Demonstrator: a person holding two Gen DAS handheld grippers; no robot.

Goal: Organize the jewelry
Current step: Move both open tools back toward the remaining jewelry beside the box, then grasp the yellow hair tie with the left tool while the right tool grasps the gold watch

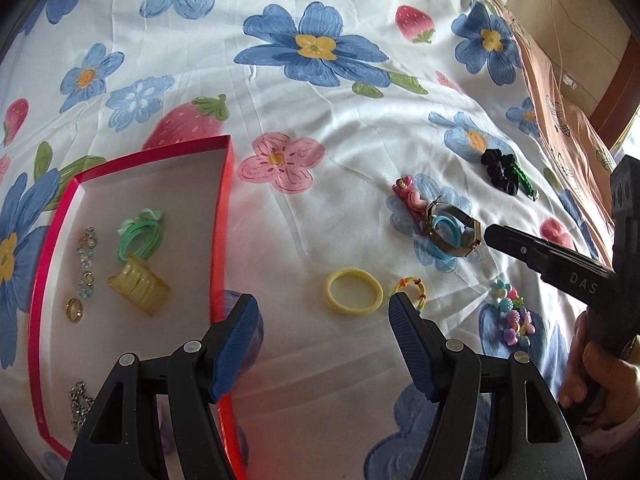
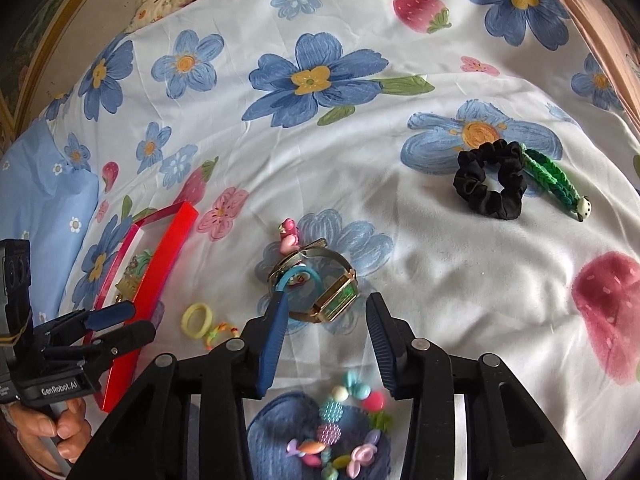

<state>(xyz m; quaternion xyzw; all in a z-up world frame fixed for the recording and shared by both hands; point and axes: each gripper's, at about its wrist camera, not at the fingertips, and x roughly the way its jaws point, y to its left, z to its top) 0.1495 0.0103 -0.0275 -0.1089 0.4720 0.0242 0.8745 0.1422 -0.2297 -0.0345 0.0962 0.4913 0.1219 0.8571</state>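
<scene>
A red box [image 1: 222, 200] lies on the floral bedsheet at the left and holds a green hair tie [image 1: 142, 236], an amber comb clip [image 1: 140, 288], a gold ring [image 1: 74, 309], a beaded earring and a silver chain. My left gripper [image 1: 322, 312] is open and empty beside the box, just short of a yellow ring [image 1: 353, 291] and a small beaded loop [image 1: 412, 286]. My right gripper [image 2: 326, 308] is open, its tips either side of a gold watch [image 2: 324, 292] with a blue hair tie [image 2: 298, 278] and a pink figure [image 2: 289, 236] on it.
A black scrunchie [image 2: 490, 184] and a green braided band [image 2: 556, 178] lie at the far right. A colourful bead bracelet [image 2: 340, 432] lies under my right gripper. A peach cloth [image 1: 560, 92] borders the sheet on the right; a blue pillow [image 2: 44, 192] is at the left.
</scene>
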